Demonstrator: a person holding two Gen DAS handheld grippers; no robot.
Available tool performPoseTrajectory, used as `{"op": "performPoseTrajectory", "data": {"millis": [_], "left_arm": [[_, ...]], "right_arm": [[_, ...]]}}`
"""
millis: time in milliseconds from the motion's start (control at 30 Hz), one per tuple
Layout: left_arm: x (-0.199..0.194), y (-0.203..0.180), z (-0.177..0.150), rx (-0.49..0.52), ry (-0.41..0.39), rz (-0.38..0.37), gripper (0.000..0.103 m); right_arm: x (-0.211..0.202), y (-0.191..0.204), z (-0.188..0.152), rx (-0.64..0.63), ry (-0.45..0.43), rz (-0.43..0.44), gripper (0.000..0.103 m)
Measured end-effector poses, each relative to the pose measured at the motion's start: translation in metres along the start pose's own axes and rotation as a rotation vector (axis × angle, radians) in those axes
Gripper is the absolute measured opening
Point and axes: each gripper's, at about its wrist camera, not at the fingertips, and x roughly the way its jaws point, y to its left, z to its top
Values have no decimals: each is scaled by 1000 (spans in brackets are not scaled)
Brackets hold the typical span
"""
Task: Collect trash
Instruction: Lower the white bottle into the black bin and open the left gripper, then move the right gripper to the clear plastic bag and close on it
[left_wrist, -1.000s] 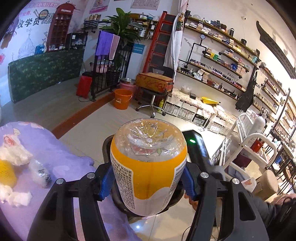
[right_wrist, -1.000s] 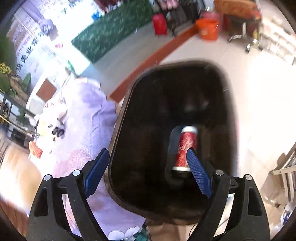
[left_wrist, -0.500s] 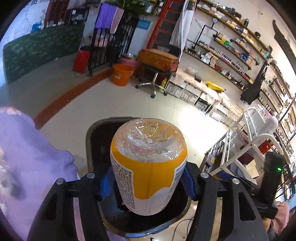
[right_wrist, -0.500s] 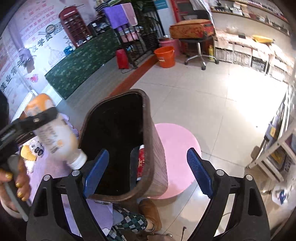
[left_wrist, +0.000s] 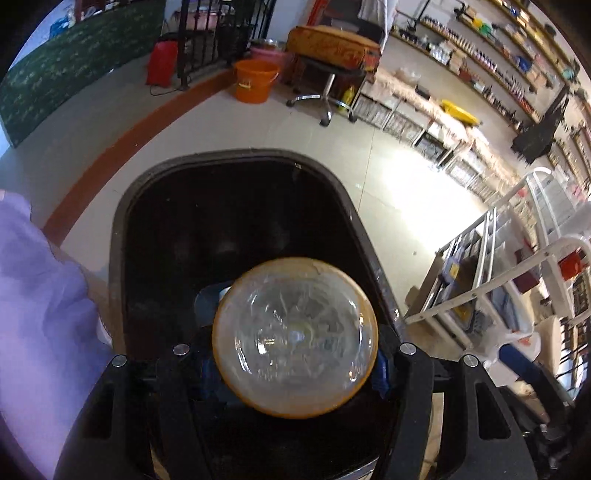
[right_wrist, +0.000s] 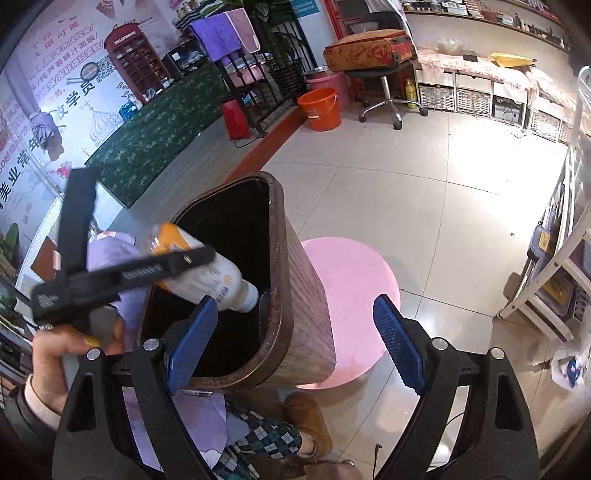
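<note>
1. Across the pale tiled floor (right_wrist: 424, 192), well back from everything else, stand an orange bucket (right_wrist: 320, 109) and a wheeled stool carrying a worn orange case (right_wrist: 369, 50).
2. Nearer, a tall brown trash bin (right_wrist: 295, 295) stands on the floor with its dark mouth open upward; from the left wrist view its rim (left_wrist: 236, 153) fills the middle of the picture.
3. Just beside the bin, on its far side from the person, lies a round pink mat (right_wrist: 354, 295).
4. On the bin's other side, lilac cloth (left_wrist: 40, 314) covers a desk edge.
5. Over the bin's mouth, the left gripper (right_wrist: 184, 264) is clamped on a plastic bottle (right_wrist: 199, 273) with an orange-and-white label, cap end tilted down into the opening. The left wrist view looks at the bottle's clear base (left_wrist: 295, 336), held between the blue pads.
6. A hand (right_wrist: 70, 354) holds that gripper's handle.
7. Closest to the camera, the right gripper (right_wrist: 295, 343) has its jaws wide apart with nothing between the pads, poised above the bin's near rim.
8. Below it show a checked trouser leg and a brown shoe (right_wrist: 308, 421).
</note>
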Motion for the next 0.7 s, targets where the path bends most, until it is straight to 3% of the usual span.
{"op": "performPoseTrajectory", "data": {"millis": [133, 200, 233, 300, 433, 700], "left_arm": [[12, -4, -4, 46, 89, -15, 61], [10, -4, -6, 64, 96, -13, 75], [7, -4, -6, 69, 87, 0, 89], [-4, -2, -8, 74, 45, 24, 93], [-28, 2, -13, 66, -22, -13, 97], [-87, 11, -41, 43, -190, 36, 97]], "right_arm": [[-2, -4, 2, 13, -7, -5, 85], [-4, -5, 3, 14, -13, -14, 85], [-4, -5, 2, 15, -18, -19, 85], [-7, -8, 5, 23, -33, -27, 85], [-10, -9, 9, 28, -51, -31, 86], [-9, 10, 12, -22, -69, -12, 86]]}}
